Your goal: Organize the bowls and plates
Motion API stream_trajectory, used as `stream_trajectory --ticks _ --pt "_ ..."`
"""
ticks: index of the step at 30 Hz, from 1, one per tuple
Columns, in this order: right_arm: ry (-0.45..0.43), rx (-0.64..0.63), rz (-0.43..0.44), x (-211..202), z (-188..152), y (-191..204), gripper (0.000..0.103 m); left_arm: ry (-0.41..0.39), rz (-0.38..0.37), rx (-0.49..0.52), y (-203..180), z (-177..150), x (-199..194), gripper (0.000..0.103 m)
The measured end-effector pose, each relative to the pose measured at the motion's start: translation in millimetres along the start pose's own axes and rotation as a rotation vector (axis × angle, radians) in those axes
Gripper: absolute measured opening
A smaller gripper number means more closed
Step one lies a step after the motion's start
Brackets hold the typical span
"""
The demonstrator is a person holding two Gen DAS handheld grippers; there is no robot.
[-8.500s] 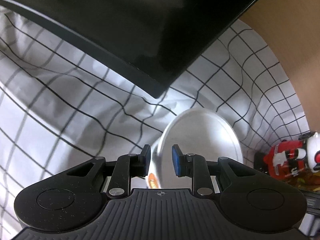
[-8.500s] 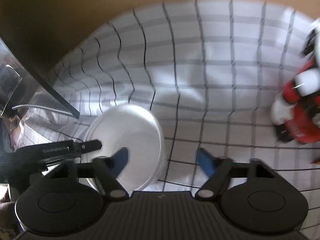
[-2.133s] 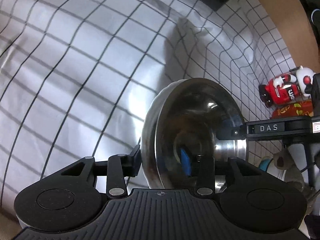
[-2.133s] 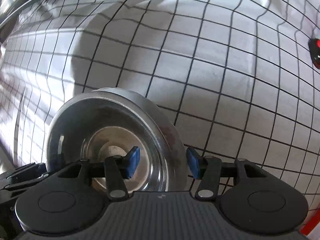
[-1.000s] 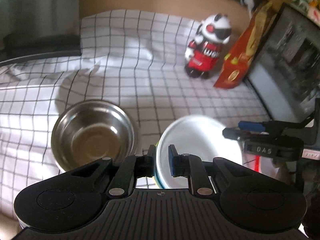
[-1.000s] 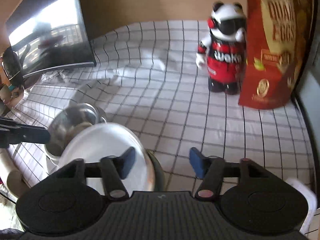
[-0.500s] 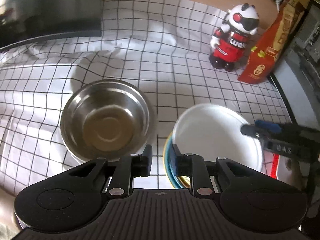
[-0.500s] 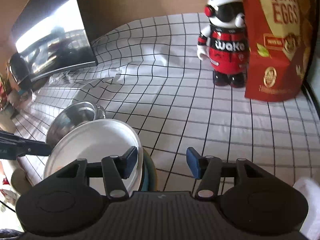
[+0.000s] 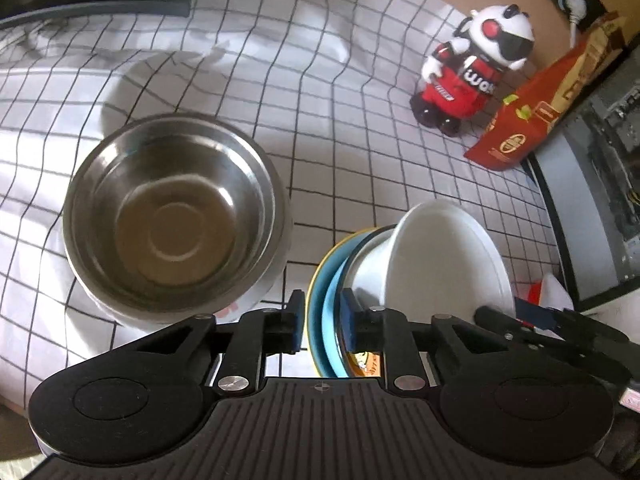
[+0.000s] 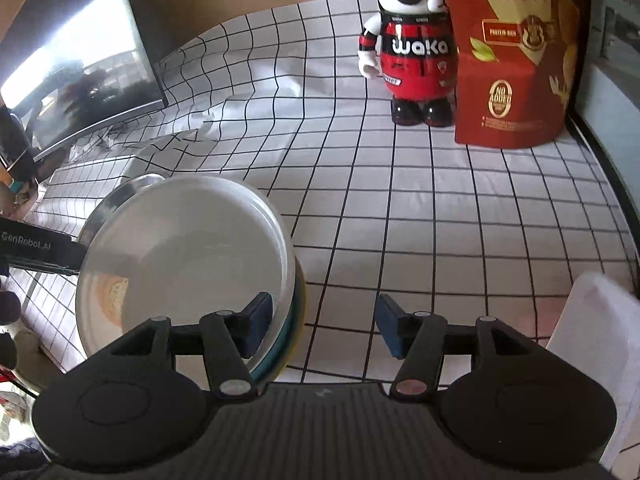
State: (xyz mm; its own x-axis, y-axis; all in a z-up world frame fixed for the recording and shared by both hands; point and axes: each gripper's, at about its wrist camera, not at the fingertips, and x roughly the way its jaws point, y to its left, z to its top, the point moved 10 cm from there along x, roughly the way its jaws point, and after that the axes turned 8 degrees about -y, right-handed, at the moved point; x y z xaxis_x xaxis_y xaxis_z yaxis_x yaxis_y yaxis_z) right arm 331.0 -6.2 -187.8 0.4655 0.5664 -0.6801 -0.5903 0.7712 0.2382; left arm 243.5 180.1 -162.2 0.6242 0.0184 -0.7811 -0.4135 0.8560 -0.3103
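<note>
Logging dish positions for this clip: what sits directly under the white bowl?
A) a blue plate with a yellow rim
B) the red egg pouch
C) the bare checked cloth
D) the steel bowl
A: in the left wrist view the white bowl rests tilted on the blue plate, whose edge lies between the left gripper pads, while the steel bowl stands apart beside it.
</note>
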Motion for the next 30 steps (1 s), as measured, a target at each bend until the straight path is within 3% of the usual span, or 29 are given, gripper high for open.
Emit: stream_trajectory --ticks 5,9,13,15,20,23,30 --pt "0.018 0.021 -0.010 10.3 -1.5 -0.7 0.056 -0.055 -0.120 0.016 -3.0 13.5 -24.0 0.021" --pt "0.036 0.031 0.045 12.1 2.5 5.8 0.056 -0.104 -0.077 0.115 -6.3 15.9 -20.1 0.022" --pt "0.040 -0.046 0.024 12.9 13.0 8.6 0.056 -0.080 -0.075 0.132 -7.6 7.8 -9.3 0.021" --pt "0.047 -0.058 0.005 15.9 17.3 6.3 0.056 -0.080 -0.104 0.108 -3.7 10.9 -13.7 0.023" --pt "0.047 -0.048 0.012 23.1 23.9 5.2 0.056 -0.149 -0.209 -0.064 14.1 39.9 -41.7 0.023" --pt "0.028 -0.030 0.038 22.2 27.7 8.2 0.056 -0.151 -0.289 -0.051 -3.5 42.3 -46.1 0.023" --pt "0.030 -0.055 0.057 23.9 24.3 15.2 0.056 -0.074 -0.092 0.161 -20.9 6.1 -18.2 0.024"
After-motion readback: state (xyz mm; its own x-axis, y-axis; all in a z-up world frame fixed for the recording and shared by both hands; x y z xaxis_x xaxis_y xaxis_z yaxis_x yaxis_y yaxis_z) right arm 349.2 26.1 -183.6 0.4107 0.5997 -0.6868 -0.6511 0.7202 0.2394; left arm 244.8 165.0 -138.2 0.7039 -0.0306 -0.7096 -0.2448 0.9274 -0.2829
